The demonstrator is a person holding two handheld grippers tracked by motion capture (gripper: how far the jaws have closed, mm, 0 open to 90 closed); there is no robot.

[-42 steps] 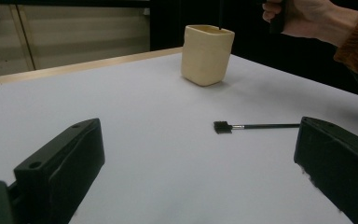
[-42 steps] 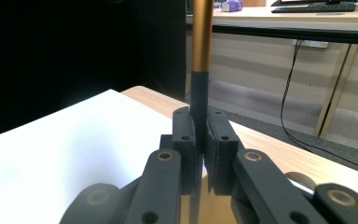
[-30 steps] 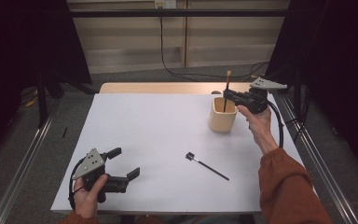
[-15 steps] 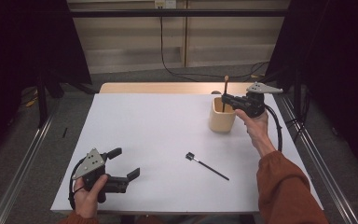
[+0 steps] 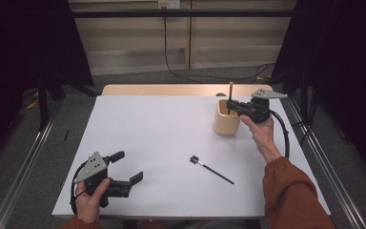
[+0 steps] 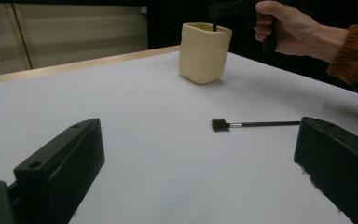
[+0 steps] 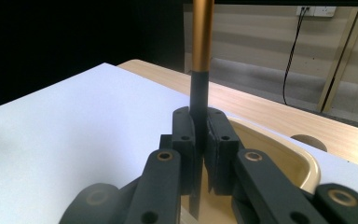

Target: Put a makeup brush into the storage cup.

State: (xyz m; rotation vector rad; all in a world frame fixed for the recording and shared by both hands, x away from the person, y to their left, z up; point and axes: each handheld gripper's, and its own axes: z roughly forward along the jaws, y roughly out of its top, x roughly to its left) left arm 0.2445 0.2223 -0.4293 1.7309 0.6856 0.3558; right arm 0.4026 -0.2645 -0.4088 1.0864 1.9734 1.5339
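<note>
- High view: the right tongs (image 5: 232, 107) pinch a slim brush (image 5: 230, 90) upright over the beige cup (image 5: 226, 123) at the far right of the white counter (image 5: 162, 133), its lower end inside the cup's mouth.
- Right gripper view: the jaws are closed on the brush's dark shaft (image 7: 198, 100), just below its golden upper handle (image 7: 202, 32); the cup's rim (image 7: 279, 144) sits directly beneath.
- The brush looks light, thin and stiff, and its smooth shaft could twist or slip in a loose pinch; a grip at mid-shaft, as here, seems likely to keep it vertical.
- A second brush (image 5: 212, 170) lies flat on the counter, well apart from the cup; so low and narrow, it probably calls for a pinch across the middle of its handle.
- The left tongs (image 5: 124, 168) rest open near the counter's front edge, holding nothing.
</note>
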